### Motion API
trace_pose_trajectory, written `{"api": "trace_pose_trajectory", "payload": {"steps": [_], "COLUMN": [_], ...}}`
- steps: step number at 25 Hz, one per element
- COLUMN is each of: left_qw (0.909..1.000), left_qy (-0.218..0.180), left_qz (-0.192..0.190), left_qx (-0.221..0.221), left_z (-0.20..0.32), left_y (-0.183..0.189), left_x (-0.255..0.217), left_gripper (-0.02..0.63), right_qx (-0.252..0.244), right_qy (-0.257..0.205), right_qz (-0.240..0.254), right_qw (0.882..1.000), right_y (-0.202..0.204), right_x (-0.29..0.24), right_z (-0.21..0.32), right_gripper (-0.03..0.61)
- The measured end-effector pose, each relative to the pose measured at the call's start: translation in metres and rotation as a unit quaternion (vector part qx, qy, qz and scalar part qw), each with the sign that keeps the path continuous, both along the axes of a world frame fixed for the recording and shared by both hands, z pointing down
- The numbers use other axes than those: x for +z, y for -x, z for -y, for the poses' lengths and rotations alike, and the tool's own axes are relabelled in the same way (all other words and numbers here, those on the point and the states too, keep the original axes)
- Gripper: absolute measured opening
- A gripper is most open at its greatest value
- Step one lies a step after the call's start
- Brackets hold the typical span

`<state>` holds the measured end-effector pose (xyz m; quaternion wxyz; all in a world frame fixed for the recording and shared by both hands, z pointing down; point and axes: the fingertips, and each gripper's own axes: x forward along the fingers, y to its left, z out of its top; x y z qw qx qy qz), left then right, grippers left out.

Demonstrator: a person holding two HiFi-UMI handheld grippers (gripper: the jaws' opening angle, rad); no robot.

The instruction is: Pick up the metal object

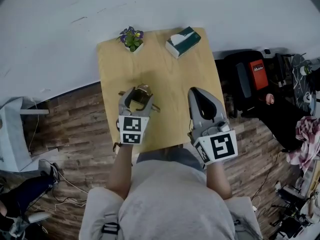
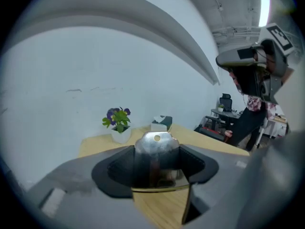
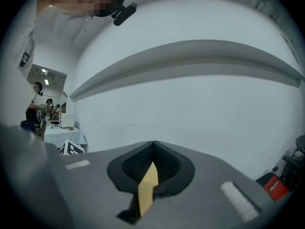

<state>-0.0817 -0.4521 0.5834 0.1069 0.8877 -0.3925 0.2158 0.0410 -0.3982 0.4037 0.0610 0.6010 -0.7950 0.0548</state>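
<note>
A shiny metal object [image 2: 157,149] with a small round hole in its upper tab sits between the black pads of my left gripper [image 2: 158,162], which is shut on it and holds it above the wooden table [image 1: 170,79]. In the head view the left gripper [image 1: 136,100] is over the table's near left part, with the brass-toned metal object [image 1: 143,90] showing between its jaws. My right gripper [image 1: 197,95] hovers over the near right part of the table. In the right gripper view the right gripper [image 3: 152,150] has its jaws closed together with nothing between them.
A small potted plant [image 1: 132,38] with purple flowers and a green tissue box [image 1: 183,41] stand at the table's far edge by the white wall. A black chair and bags [image 1: 250,79] crowd the floor right of the table. A white stool [image 1: 12,129] stands at the left.
</note>
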Motion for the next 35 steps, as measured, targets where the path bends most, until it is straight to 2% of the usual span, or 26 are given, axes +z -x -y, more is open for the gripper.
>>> {"api": "trace_pose_trajectory", "payload": {"steps": [6,11,19,26,35], "left_qw": [0.9970,0.9896,0.9759,0.9610,0.9481], "left_qy": [-0.049,-0.087,-0.142,-0.189,-0.221], "left_qz": [-0.026,-0.051,-0.050,-0.056,-0.063], "left_qx": [-0.055,-0.102,-0.158,-0.194,-0.220], "left_z": [0.001,-0.010,-0.036,-0.065,-0.101], "left_y": [0.025,0.045,0.067,0.076,0.076], "left_x": [-0.056,-0.102,-0.156,-0.196,-0.223], "left_gripper": [0.299,0.299,0.298,0.299,0.299], "right_qx": [-0.048,-0.078,-0.108,-0.119,-0.115], "right_qy": [-0.023,-0.041,-0.063,-0.080,-0.099], "right_qz": [0.005,0.011,0.024,0.029,0.028], "right_qw": [0.999,0.996,0.992,0.989,0.988], "right_y": [0.017,0.025,0.022,0.012,-0.007], "right_x": [-0.014,-0.027,-0.046,-0.060,-0.073], "right_z": [0.004,0.001,-0.006,-0.021,-0.048], "right_gripper": [0.000,0.000,0.000,0.000,0.000]}}
